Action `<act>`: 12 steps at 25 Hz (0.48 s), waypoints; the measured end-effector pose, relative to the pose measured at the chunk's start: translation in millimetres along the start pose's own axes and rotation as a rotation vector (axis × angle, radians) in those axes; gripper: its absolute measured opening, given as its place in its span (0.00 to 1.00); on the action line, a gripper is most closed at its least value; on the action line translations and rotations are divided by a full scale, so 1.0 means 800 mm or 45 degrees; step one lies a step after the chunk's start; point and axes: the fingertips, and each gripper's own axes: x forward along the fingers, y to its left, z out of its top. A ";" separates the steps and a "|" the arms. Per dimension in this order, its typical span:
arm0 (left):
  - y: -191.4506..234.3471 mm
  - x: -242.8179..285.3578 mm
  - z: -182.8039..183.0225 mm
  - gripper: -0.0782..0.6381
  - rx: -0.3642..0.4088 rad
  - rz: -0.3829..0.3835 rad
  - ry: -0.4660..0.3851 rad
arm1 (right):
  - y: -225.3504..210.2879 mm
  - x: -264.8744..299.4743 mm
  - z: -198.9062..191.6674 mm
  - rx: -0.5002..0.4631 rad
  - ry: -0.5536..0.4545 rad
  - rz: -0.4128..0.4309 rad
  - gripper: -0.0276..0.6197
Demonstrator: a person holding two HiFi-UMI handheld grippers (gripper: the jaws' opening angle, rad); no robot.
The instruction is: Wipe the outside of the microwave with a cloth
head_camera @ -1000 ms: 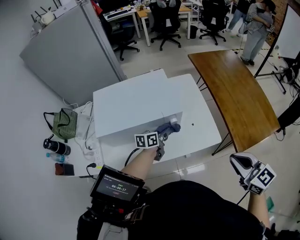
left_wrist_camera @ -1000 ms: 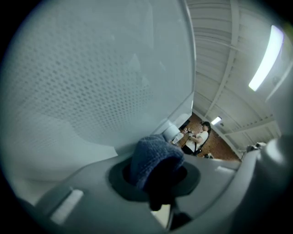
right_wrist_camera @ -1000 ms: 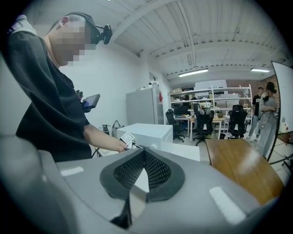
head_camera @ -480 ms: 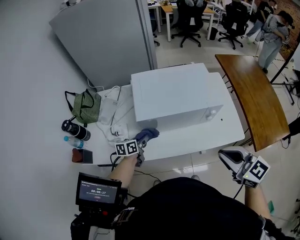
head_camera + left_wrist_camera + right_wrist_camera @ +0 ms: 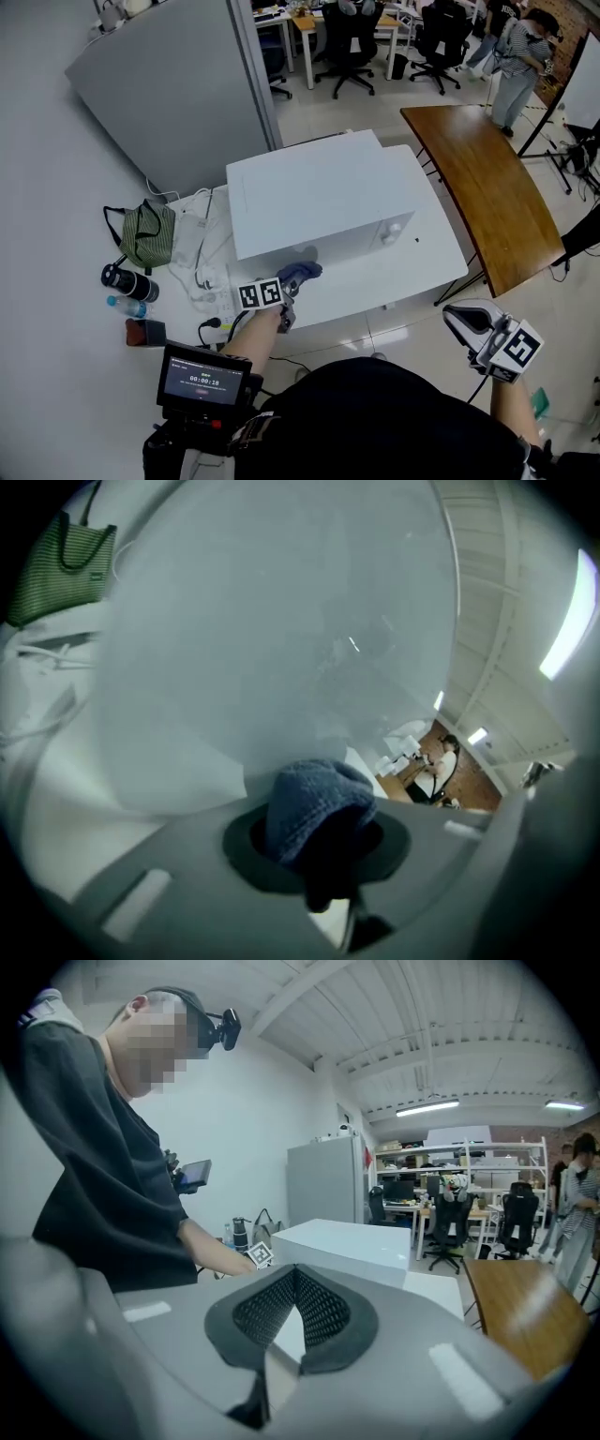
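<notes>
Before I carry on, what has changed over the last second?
The left hand-held gripper, shut on the blue cloth, slid left along the front of the microwave, from beside the knob to the left part of that face. It kept its hold on the cloth. The right hand-held gripper stayed shut and empty, held off to the right of the table.

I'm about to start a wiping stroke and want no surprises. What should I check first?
1. The cloth is gripped in the left tongs: ok.
2. The cloth is pressed against the microwave front: cannot tell; it sits at the front's bottom edge.
3. The right tongs are shut, empty and away from the microwave: ok.
4. The cables are clear of the cloth: ok.
5. The door is closed: ok.
</notes>
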 end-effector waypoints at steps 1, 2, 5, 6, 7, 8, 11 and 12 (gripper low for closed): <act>-0.018 0.024 -0.004 0.19 0.002 -0.010 0.012 | -0.018 -0.020 -0.008 0.003 -0.007 -0.026 0.05; -0.037 0.050 -0.008 0.19 0.003 -0.022 0.023 | -0.036 -0.040 -0.014 0.008 -0.019 -0.049 0.05; -0.101 0.128 -0.019 0.19 0.016 -0.077 0.050 | -0.083 -0.099 -0.021 0.044 -0.078 -0.112 0.05; -0.122 0.153 -0.022 0.19 0.015 -0.097 0.053 | -0.098 -0.118 -0.026 0.057 -0.082 -0.141 0.05; -0.141 0.176 -0.025 0.19 0.011 -0.114 0.052 | -0.112 -0.136 -0.030 0.073 -0.081 -0.171 0.05; -0.156 0.196 -0.028 0.19 0.005 -0.126 0.050 | -0.125 -0.152 -0.035 0.089 -0.079 -0.198 0.05; -0.177 0.235 -0.039 0.19 -0.012 -0.121 0.058 | -0.149 -0.187 -0.050 0.109 -0.057 -0.242 0.05; -0.177 0.239 -0.042 0.19 -0.017 -0.118 0.059 | -0.152 -0.193 -0.057 0.105 -0.038 -0.248 0.05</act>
